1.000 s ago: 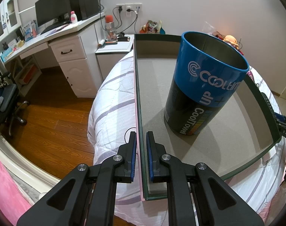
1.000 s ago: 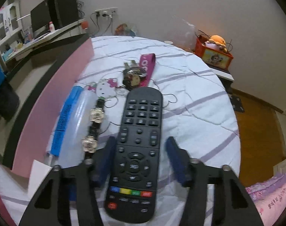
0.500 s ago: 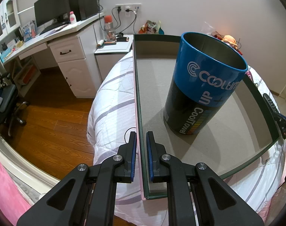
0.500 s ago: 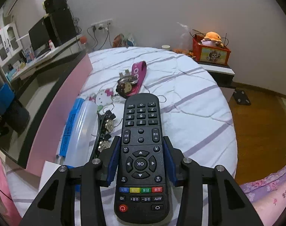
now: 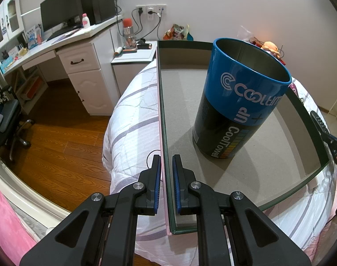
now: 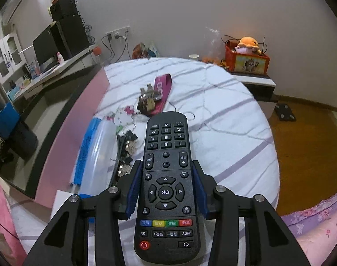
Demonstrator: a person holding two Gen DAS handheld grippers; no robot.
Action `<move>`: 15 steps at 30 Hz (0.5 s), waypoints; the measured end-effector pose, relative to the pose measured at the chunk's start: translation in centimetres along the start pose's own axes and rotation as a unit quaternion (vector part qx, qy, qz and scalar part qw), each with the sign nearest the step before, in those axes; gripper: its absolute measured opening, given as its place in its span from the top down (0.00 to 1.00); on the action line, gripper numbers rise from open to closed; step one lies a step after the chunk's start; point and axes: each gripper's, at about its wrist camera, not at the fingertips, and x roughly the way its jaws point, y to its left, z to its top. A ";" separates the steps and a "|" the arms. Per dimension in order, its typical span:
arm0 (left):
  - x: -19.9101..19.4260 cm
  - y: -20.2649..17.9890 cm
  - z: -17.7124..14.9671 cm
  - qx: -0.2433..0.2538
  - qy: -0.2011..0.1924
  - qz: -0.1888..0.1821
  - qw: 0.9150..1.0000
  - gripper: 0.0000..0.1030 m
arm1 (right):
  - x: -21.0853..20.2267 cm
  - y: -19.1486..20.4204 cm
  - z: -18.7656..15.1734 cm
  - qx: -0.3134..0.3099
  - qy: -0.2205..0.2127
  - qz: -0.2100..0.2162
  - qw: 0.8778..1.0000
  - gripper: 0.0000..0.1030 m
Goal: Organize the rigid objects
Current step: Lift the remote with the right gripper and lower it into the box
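A black remote (image 6: 166,186) is gripped across its width by the right gripper (image 6: 166,188), whose blue pads (image 6: 134,188) are pressed against both long sides near the OK ring. Its long axis is run straight ahead along the fingers, the number keys pointed away toward the far wall and the red power button nearest the camera. It is held above the striped bed (image 6: 223,133), where a clear case (image 6: 95,150), a studded strap (image 6: 124,155) and a bunch of keys (image 6: 149,100) are left lying just beside it to the left. The left gripper (image 5: 167,184) is clamped on the near left wall of a shallow box (image 5: 166,133), its pads nearly closed on the thin edge. An upright blue can (image 5: 239,97) is seen standing inside the box.
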 end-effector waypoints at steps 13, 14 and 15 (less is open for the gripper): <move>0.0 0.0 0.0 0.000 0.000 0.000 1.000 0.90 | -4.4 5.9 3.6 -0.055 -0.069 0.042 0.995 0.57; 0.0 0.0 0.1 -0.001 0.000 -0.001 1.000 0.90 | -4.6 7.0 3.9 -0.065 -0.073 0.052 0.994 0.57; 0.0 -0.1 0.1 0.000 0.000 0.000 1.000 0.90 | -4.5 7.9 4.2 -0.073 -0.071 0.062 0.993 0.57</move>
